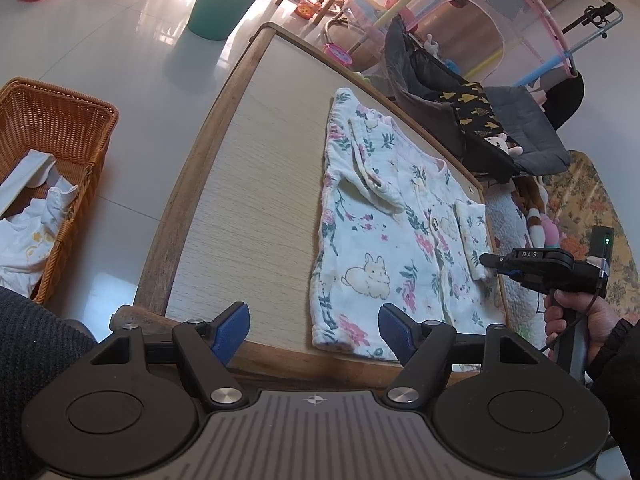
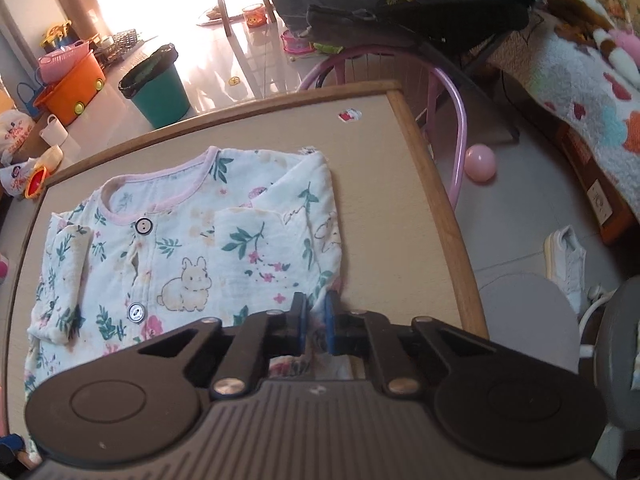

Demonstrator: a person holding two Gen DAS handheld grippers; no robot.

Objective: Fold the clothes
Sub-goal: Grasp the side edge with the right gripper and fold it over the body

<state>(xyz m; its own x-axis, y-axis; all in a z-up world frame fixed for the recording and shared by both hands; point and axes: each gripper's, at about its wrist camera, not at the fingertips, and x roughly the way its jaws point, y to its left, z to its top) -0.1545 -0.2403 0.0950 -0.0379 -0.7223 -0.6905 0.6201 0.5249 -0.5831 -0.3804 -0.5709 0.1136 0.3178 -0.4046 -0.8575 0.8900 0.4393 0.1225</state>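
A white baby top (image 1: 376, 240) with flowers, bunnies and a pink collar lies flat, front up, on the pale wooden-rimmed table (image 1: 248, 160). In the right wrist view the top (image 2: 188, 248) shows two dark buttons, and both sleeves are folded in over the front. My right gripper (image 2: 316, 320) is shut on cloth at the near right sleeve end, and fabric shows between its blue pads. In the left wrist view the right gripper (image 1: 486, 260), held by a hand, touches that sleeve's cuff. My left gripper (image 1: 316, 332) stands open above the hem at the table's near edge, holding nothing.
A wicker basket (image 1: 52, 140) with white clothes stands on the floor to the left. A green bin (image 1: 220, 4) is beyond the table. A dark baby bouncer (image 1: 460, 112) stands close along the far side. A pink ball (image 2: 480, 162) and a white shoe (image 2: 566, 256) lie on the floor.
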